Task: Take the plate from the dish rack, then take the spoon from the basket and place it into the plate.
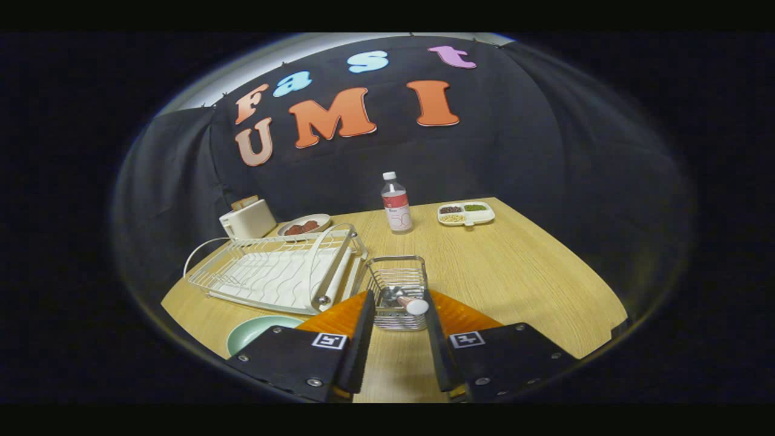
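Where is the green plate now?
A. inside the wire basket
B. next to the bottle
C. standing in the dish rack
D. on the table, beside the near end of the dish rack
D: the green plate lies on the table, near the dish rack, left of the open gripper.

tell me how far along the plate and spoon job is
Done: the green plate lies on the table beside the dish rack. In hand: the open gripper frames the wire basket, the spoon still inside. Left: grasp the spoon, place it on the plate.
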Demonstrator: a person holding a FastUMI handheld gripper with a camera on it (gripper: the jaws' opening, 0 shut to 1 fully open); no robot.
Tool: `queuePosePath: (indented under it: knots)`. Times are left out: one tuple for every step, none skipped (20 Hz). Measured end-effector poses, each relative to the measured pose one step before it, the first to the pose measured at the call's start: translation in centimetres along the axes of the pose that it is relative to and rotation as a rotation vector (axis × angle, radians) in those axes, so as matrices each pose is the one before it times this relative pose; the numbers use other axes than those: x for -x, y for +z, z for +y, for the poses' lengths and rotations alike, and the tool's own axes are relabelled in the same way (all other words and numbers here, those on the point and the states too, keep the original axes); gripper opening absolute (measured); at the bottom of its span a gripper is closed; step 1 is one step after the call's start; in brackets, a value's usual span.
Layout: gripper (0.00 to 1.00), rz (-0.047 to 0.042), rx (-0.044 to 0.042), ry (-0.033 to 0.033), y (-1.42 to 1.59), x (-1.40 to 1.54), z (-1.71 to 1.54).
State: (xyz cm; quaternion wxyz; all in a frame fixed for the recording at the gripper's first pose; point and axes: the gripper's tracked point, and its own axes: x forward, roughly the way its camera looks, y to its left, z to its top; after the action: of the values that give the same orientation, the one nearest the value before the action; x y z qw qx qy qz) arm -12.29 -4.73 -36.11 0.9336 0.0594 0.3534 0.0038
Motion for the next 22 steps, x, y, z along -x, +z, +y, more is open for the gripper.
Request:
queuePosePath:
  knots:
    - [0.38,-0.00403,0.01666,-0.00931,-0.097,-0.196,-0.026]
    - [0.33,0.00209,0.02152,-0.00658,-0.228,-0.326,0.044]
    - [0.25,0.00475,0.01583,-0.01118,-0.184,-0.194,-0.137]
    - [0.22,-0.00113,-0.00324,0.01648,0.102,-0.050,0.413]
    - [0.19,-0.00327,-0.01283,0.01184,0.391,-0.009,0.367]
    - [0.16,0.00785,-0.00534,0.00539,0.153,-0.003,0.243]
    - [0.13,0.00793,0.00682,-0.00544,-0.039,-0.005,-0.151]
    - [0.12,0.00540,0.00804,-0.00001,0.389,0.098,-0.042]
    - [0.11,0.00122,0.00509,0.00188,0.455,0.265,0.021]
    - [0.11,-0.00110,0.00453,0.00057,0.691,0.261,-0.032]
    - [0.11,0.00084,0.00233,0.00112,0.588,0.410,-0.036]
    - [0.11,0.00005,0.00099,-0.00031,0.645,0.389,-0.135]
    - [0.11,-0.00239,0.00098,-0.00509,0.697,0.385,-0.143]
    - [0.11,0.00317,0.00231,-0.00787,0.623,0.436,-0.301]
    - [0.12,-0.01066,-0.00279,0.00123,0.864,0.576,-0.004]
    - [0.12,-0.01132,-0.00487,-0.00066,1.030,0.617,-0.071]
    - [0.11,-0.01226,-0.00372,-0.00045,0.876,0.466,-0.024]
    - [0.11,-0.01163,0.00067,0.00026,0.949,0.526,0.041]
    - [0.11,-0.01447,0.00339,0.00379,1.079,0.754,0.073]
    - [0.11,-0.01708,0.00331,0.00063,1.117,0.651,0.009]
    - [0.11,-0.01516,0.00380,0.00365,0.918,0.562,0.170]
    - [0.11,-0.01337,0.00438,-0.00121,0.913,0.558,0.102]
